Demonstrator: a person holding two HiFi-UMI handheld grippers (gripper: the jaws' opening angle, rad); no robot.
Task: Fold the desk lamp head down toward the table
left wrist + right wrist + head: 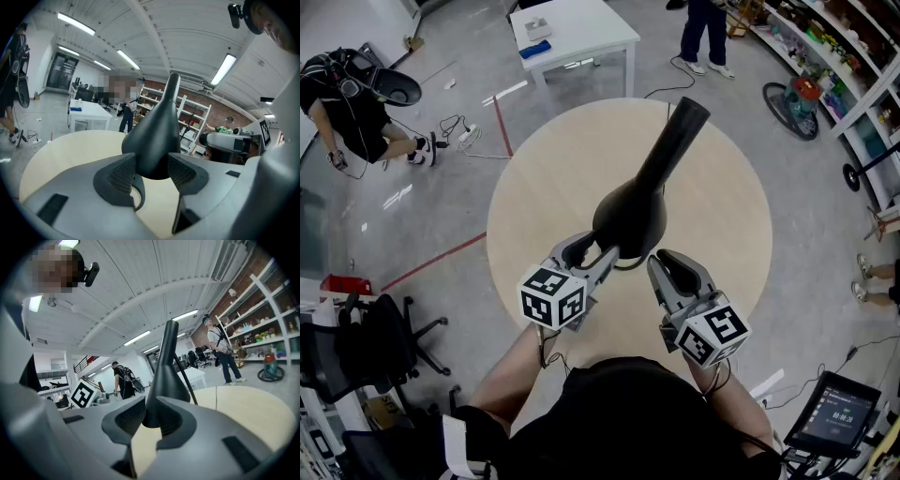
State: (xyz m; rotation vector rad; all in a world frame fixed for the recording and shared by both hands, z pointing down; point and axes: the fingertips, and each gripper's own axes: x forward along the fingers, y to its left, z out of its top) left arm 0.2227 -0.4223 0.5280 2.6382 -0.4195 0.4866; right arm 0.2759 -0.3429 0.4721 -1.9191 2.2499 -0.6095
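A black desk lamp (630,216) stands on the round beige table (722,206). It has a wide rounded body near me and a long narrow neck that slants away to the upper right. My left gripper (598,255) is shut on the wide body's near-left side. In the left gripper view both pads (123,173) press the lamp (154,136). My right gripper (672,265) is open just short of the body's near-right side. In the right gripper view the lamp (164,376) rises beyond the gap between the jaws (151,420). A thin black cord runs beside the neck.
A white table (572,33) stands beyond the round one. One person (347,103) is at the far left and another (705,33) stands at the back. Shelves (853,56) and a floor fan (787,108) line the right side. An office chair (375,347) is near left.
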